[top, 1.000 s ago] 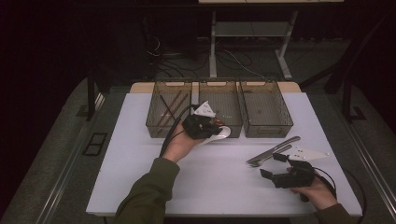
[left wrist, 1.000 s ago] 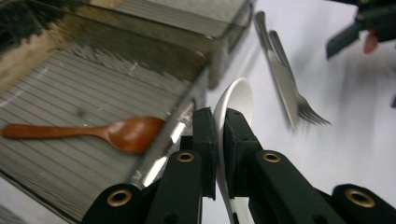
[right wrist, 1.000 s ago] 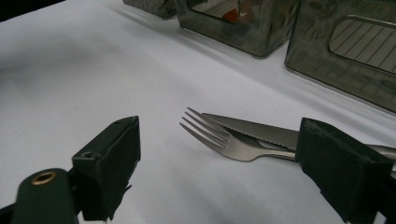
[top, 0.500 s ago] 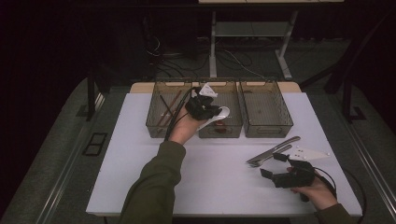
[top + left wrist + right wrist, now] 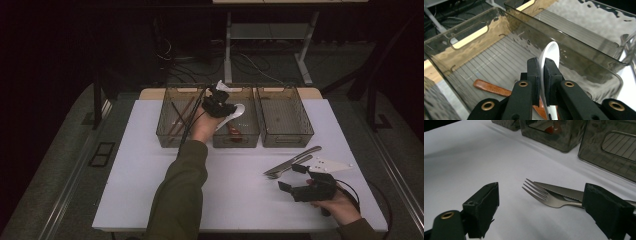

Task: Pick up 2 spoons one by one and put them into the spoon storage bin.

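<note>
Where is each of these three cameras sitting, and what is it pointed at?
High view: above the person's side, looking forward and down on the white table; both forearms, left gripper and right gripper show.
Left gripper view: rides the left gripper, looking along its jaws, shut on a white spoon, into the middle bin.
Right gripper view: rides the right gripper, low over the table, facing the fork and knife between its open jaws.
Shared: the high view also shows the spoon, fork and bins.
</note>
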